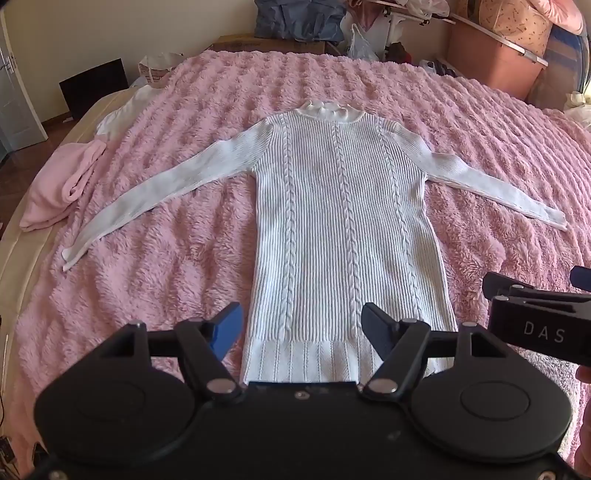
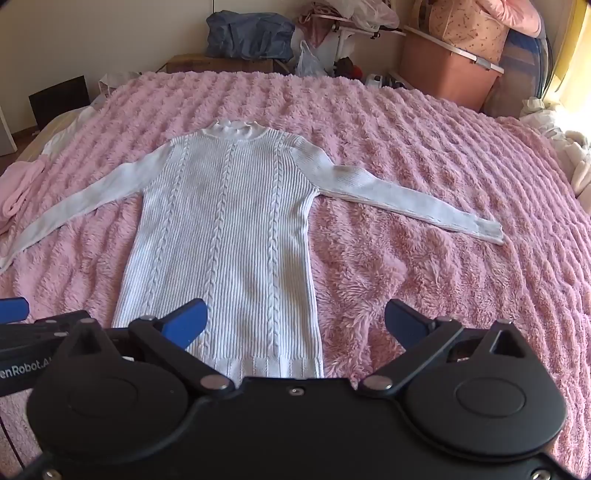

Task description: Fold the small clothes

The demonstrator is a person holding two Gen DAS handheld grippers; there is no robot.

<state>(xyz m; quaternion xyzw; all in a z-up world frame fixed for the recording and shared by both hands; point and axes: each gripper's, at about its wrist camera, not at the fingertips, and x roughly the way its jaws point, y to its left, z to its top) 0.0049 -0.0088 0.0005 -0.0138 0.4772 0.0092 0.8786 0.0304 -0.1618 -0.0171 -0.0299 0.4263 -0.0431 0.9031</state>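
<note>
Nearest the cameras, the left gripper (image 1: 301,328) stands with its jaws spread wide and nothing between them, poised over the ribbed hem of the white cable-knit long-sleeved sweater (image 1: 343,221); the right gripper (image 2: 295,321) is likewise wide open and empty, over the hem's right corner and the blanket beside it. The sweater lies flat and face up in the middle of the fluffy pink ridged blanket (image 2: 424,147), hem toward the grippers, frilled collar away, both sleeves stretched outward. It looks light, soft and stretchy, likely to sag and drape once lifted, and the knit should give the pads good purchase; the plush pile beneath may cling to it a little. Sensible holds seem to be a sleeve cuff and shoulder for folding the arms inward, or the two hem corners for the lengthwise fold. At the far left edge of the bed lie a folded pale pink garment (image 1: 62,184) and another white piece. Beyond the bed stand a cardboard box, a blue bag (image 2: 251,35), a plastic bag and a salmon-coloured storage bin (image 2: 439,74) against the wall.
</note>
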